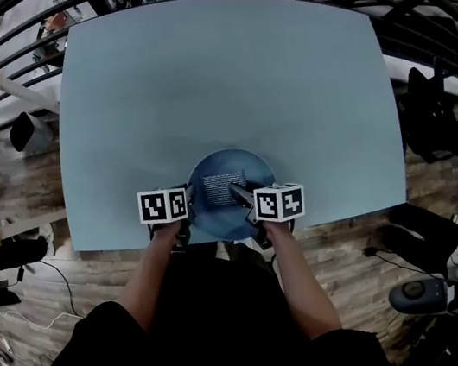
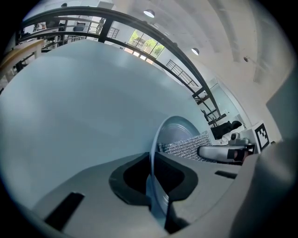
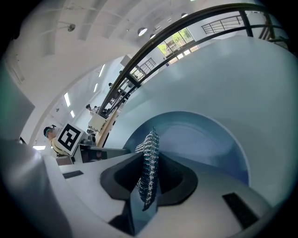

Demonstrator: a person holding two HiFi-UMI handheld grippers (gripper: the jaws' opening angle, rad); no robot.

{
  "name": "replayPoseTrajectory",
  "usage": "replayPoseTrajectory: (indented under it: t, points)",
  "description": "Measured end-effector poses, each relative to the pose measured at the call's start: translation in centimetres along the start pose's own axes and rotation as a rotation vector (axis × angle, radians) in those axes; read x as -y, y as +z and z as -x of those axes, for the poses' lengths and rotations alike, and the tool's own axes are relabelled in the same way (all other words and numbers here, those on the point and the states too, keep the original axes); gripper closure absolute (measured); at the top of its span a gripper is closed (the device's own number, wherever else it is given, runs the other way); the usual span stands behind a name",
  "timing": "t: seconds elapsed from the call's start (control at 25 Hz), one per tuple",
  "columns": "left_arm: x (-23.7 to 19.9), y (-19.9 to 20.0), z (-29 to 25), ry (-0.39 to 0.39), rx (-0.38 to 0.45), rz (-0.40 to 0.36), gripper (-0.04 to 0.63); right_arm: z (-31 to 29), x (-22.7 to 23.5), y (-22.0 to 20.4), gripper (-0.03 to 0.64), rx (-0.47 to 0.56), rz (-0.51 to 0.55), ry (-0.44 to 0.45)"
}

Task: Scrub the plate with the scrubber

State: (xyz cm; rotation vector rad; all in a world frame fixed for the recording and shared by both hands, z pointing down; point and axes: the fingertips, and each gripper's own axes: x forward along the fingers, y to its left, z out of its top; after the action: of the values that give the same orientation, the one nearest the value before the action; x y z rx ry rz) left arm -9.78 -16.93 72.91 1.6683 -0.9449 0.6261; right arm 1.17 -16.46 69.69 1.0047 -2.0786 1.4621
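The left gripper (image 1: 182, 208) is clamped on the left rim of the plate (image 1: 236, 222). In the left gripper view the thin rim runs edge-on between the pads. This grip most likely pins the plate so that rubbing cannot slide it over the worktop (image 1: 220, 83). The plate lies flat with its face up, close to the worktop's near edge and right in front of the person.

The scrubber (image 1: 220, 183), a silvery mesh pad, rests flat in the plate's middle. Its long axis runs left to right, and its free end points toward the left gripper. The right gripper (image 1: 238, 192) is closed on the scrubber's right end, with the mesh pinched edge-on between the pads. Held that way, the pad's broad face lies against the plate, ready for a stroke.
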Motion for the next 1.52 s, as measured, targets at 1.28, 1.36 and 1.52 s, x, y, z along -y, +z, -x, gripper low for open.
replayPoseTrajectory:
  t: [1.28,1.36,1.52]
  points:
    - [0.6,0.3,-0.4,0.021,0.008,0.007,0.565,7.1,3.9,-4.4,0.531,-0.224,0.19,-0.077]
    - [0.7,0.3,-0.4,0.019,0.006,0.008,0.565,7.7,4.5,-4.0,0.529,-0.227,0.201,-0.103]
    - [0.7,0.2,-0.4,0.016,0.003,0.005,0.565,8.5,5.2,-3.3,0.529,-0.232,0.235,-0.147]
